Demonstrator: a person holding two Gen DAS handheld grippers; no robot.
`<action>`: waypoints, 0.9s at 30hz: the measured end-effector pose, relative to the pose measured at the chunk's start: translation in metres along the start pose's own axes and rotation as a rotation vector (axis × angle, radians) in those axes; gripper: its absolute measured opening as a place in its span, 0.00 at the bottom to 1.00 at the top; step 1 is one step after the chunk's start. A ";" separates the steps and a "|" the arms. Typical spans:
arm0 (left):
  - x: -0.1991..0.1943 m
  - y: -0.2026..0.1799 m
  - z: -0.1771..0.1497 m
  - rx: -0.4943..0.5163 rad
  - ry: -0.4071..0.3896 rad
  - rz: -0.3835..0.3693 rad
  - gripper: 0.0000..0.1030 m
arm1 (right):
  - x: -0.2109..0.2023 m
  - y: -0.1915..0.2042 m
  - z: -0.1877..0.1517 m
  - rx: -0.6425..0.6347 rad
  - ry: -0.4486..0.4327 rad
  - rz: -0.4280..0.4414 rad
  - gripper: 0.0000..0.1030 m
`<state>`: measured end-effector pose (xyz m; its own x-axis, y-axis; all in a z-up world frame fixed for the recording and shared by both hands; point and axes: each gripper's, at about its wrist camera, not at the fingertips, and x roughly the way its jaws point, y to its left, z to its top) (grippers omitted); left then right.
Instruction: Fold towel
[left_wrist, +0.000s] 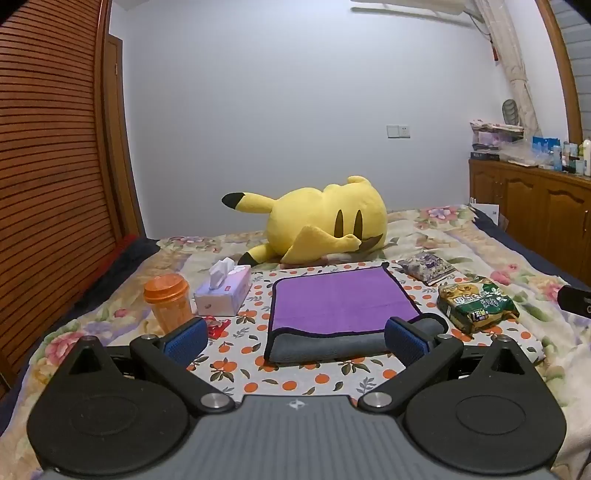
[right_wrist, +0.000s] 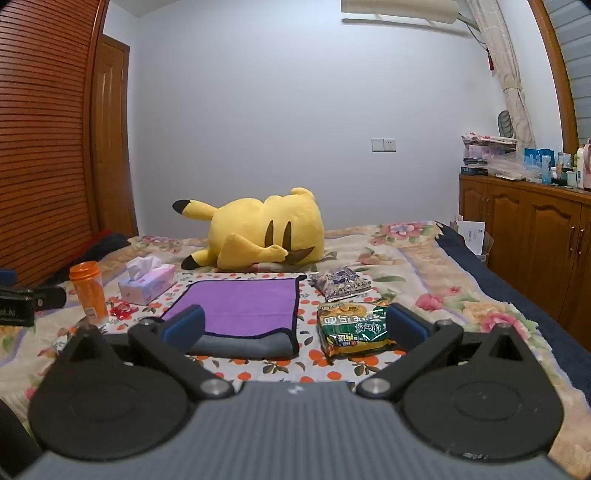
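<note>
- Both grippers are hovering low over the bed, and I am holding the left gripper (left_wrist: 295, 341) with its blue pads (left_wrist: 186, 340) spread wide, gripping nothing.
- I am keeping the right gripper (right_wrist: 293, 326) just as wide apart, also empty (its left pad is overlapping the towel's near corner in the right wrist view, though I cannot tell whether it is touching).
- Straight ahead of the left gripper, the towel (left_wrist: 341, 299) is lying on the orange-print cloth (left_wrist: 236, 365), purple side up, with its near edge rolled over and showing the grey underside.
- To the towel's left, an orange cup (left_wrist: 168, 302) and a tissue box (left_wrist: 223, 291) are standing side by side, with a red wrapper (left_wrist: 218, 326) lying just in front of the box.
- To its right, a green snack packet (right_wrist: 352, 326) is sitting between the right gripper's fingers, and a purple-patterned packet (right_wrist: 341, 286) is lying just behind it.
- Behind the towel, a yellow Pikachu plush (left_wrist: 321, 221) is lying on its side on the floral bedspread (left_wrist: 480, 243).
</note>
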<state>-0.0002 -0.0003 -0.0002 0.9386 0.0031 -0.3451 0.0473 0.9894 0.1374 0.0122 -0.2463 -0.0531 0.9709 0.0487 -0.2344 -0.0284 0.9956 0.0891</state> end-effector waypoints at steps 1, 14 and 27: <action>0.000 0.000 0.000 -0.002 0.000 -0.001 1.00 | 0.000 0.000 0.000 0.000 -0.005 0.000 1.00; -0.001 -0.001 0.000 -0.004 -0.001 -0.003 1.00 | 0.000 0.000 0.000 -0.003 -0.007 0.001 1.00; -0.002 0.003 0.003 0.001 -0.001 -0.003 1.00 | 0.000 -0.001 -0.001 -0.003 -0.008 0.000 1.00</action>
<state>-0.0009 0.0018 0.0040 0.9388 -0.0001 -0.3444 0.0504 0.9892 0.1373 0.0118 -0.2476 -0.0542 0.9728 0.0481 -0.2268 -0.0292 0.9959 0.0862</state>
